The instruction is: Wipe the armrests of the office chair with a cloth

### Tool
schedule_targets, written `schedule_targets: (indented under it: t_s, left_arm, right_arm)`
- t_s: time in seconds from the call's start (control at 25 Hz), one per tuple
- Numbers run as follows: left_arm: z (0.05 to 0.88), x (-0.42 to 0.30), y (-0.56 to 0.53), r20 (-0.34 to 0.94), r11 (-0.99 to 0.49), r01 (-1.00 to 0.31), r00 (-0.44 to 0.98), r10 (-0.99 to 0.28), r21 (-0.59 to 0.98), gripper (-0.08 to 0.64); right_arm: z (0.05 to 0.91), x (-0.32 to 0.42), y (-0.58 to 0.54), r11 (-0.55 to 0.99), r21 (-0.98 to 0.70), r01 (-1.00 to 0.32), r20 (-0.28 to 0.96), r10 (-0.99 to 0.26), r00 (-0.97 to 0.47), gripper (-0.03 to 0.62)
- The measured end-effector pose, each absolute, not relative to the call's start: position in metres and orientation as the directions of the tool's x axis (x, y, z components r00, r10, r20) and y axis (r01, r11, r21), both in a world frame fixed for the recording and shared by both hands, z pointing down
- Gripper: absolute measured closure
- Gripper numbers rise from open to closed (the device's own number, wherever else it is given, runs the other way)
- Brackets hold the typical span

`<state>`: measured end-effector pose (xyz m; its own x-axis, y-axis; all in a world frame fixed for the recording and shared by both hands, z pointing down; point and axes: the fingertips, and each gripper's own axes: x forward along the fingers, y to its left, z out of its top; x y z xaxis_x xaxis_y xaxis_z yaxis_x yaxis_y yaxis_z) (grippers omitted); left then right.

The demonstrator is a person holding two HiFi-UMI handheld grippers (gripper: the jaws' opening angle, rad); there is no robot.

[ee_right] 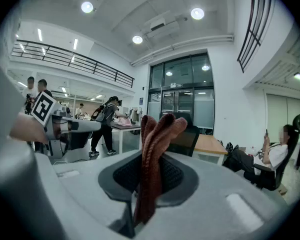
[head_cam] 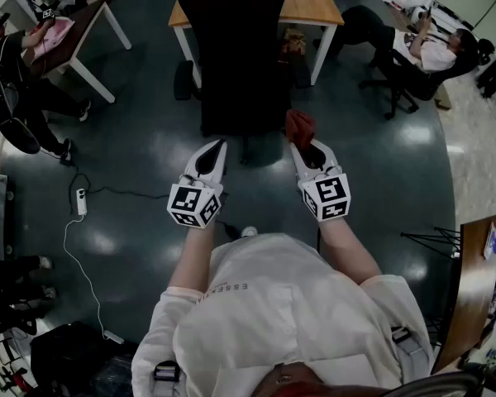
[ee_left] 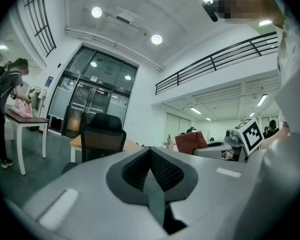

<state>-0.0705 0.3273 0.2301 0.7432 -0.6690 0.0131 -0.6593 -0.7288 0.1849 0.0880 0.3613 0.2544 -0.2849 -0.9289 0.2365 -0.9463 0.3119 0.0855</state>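
right gripper view: the jaws of the right gripper (ee_right: 149, 181) are clamped on a folded reddish-brown cloth (ee_right: 155, 144) that sticks up past them. the left gripper (ee_left: 151, 159) has its jaws pressed together, empty. both point at the black office chair (head_cam: 236, 48), the cloth apart from its armrests (head_cam: 183, 79); a wooden bench (head_cam: 314, 2) stands behind.

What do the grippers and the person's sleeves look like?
The left gripper and right gripper are light grey and tapering, with black textured pads inside the jaws; each carries a white cube of black square markers. Shirt sleeves: short, white.
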Motion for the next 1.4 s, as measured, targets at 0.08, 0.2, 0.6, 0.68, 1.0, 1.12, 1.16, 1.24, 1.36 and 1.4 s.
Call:
schedule_targets:
  t_s: [0.08,0.2,0.6,0.68,1.0,1.12,1.16,1.24,1.36,1.4]
  left_arm:
    - [0.232,-0.069,0.329,0.015,-0.728,-0.660,0.743,-0.669,0.186,0.543]
    - [0.234,-0.068,0.330,0.017,-0.728,-0.659,0.743,-0.669,0.188,0.543]
    - [0.241,-0.067,0.333,0.030,-0.700,-0.681,0.721,-0.692,0.213,0.543]
    - [0.246,-0.067,0.335,0.033,-0.688,-0.691,0.710,-0.703,0.222,0.543]
    - [0.263,-0.085,0.331,0.050,-0.631,-0.734,0.661,-0.749,0.250,0.543]
    - [0.266,-0.100,0.313,0.049,-0.606,-0.753,0.636,-0.770,0.255,0.543]
    - [0.267,-0.106,0.305,0.047,-0.600,-0.757,0.630,-0.775,0.258,0.543]
    - [0.271,-0.120,0.285,0.041,-0.590,-0.762,0.621,-0.783,0.266,0.542]
    - [0.280,-0.147,0.247,0.040,-0.583,-0.765,0.615,-0.788,0.275,0.543]
    - [0.282,-0.154,0.233,0.040,-0.581,-0.765,0.613,-0.789,0.276,0.543]
  right_arm:
    - [0.256,0.089,0.363,0.311,0.085,-0.946,0.236,-0.929,-0.285,0.543]
    - [0.257,0.090,0.364,0.310,0.082,-0.947,0.235,-0.930,-0.284,0.543]
    - [0.266,0.091,0.367,0.320,0.045,-0.946,0.245,-0.922,-0.300,0.543]
    - [0.269,0.094,0.368,0.331,0.041,-0.943,0.251,-0.917,-0.311,0.543]
    - [0.291,0.090,0.356,0.373,0.022,-0.928,0.289,-0.891,-0.351,0.543]
    - [0.295,0.080,0.339,0.395,0.024,-0.918,0.296,-0.880,-0.371,0.543]
    - [0.297,0.075,0.331,0.401,0.027,-0.916,0.299,-0.878,-0.375,0.543]
    - [0.301,0.063,0.310,0.408,0.033,-0.913,0.308,-0.873,-0.379,0.543]
    - [0.308,0.037,0.273,0.423,0.045,-0.905,0.326,-0.862,-0.387,0.543]
    - [0.310,0.030,0.261,0.429,0.050,-0.902,0.329,-0.860,-0.390,0.543]
